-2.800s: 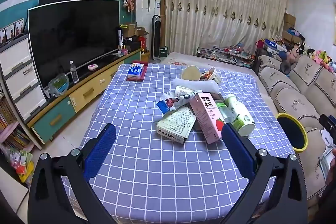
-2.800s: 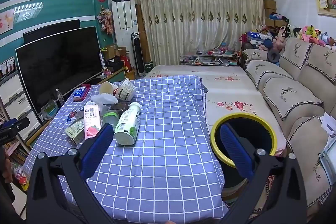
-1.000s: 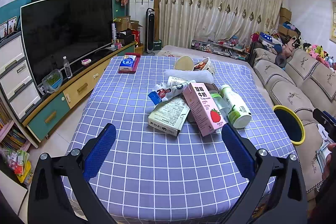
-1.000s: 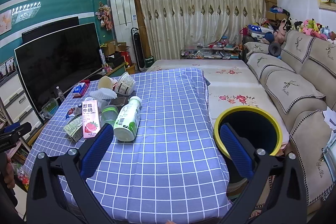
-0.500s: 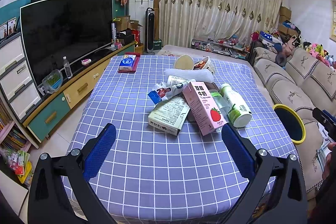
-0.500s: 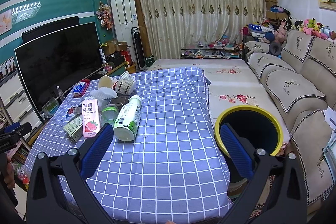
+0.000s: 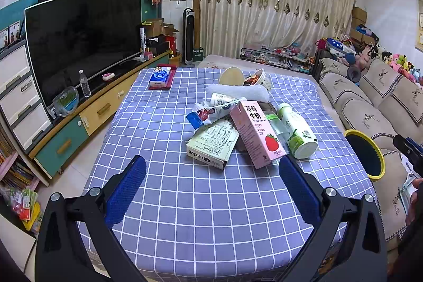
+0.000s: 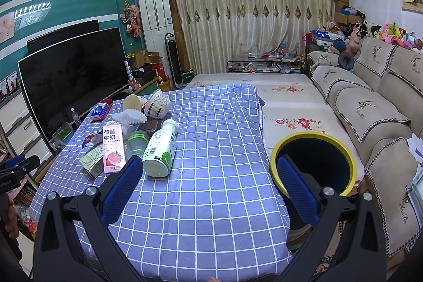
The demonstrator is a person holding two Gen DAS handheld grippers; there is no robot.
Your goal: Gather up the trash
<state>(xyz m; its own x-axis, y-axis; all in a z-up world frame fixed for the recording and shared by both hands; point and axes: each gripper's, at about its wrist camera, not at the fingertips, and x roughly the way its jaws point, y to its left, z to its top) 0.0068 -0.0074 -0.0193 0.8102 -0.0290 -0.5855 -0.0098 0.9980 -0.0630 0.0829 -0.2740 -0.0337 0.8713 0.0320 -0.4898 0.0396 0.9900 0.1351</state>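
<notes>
A heap of trash lies mid-table: a pink strawberry milk carton (image 7: 256, 132) (image 8: 113, 148), a white-and-green bottle (image 7: 297, 134) (image 8: 161, 148) on its side, a green-lidded clear jar (image 8: 137, 141), a flat pale box (image 7: 212, 142), a crumpled wrapper (image 7: 208, 111), a white foam sleeve (image 7: 237, 92) and two tipped paper cups (image 7: 244, 77). A black bin with a yellow rim (image 8: 313, 163) (image 7: 364, 155) stands off the table's right side. My left gripper (image 7: 211, 181) hovers open before the heap, holding nothing. My right gripper (image 8: 208, 176) is open and holds nothing, between the bottle and the bin.
The table wears a blue checked cloth (image 7: 201, 202). A tissue pack on a red tray (image 7: 160, 78) lies at its far left. A TV on a long cabinet (image 7: 79, 44) runs along the left; a sofa (image 8: 370, 107) lines the right. A person's hand (image 8: 10, 218) holds the other gripper.
Both views have drifted only slightly; the left gripper sits a little farther back from the heap than 2.8 s ago. Nothing on the table has moved.
</notes>
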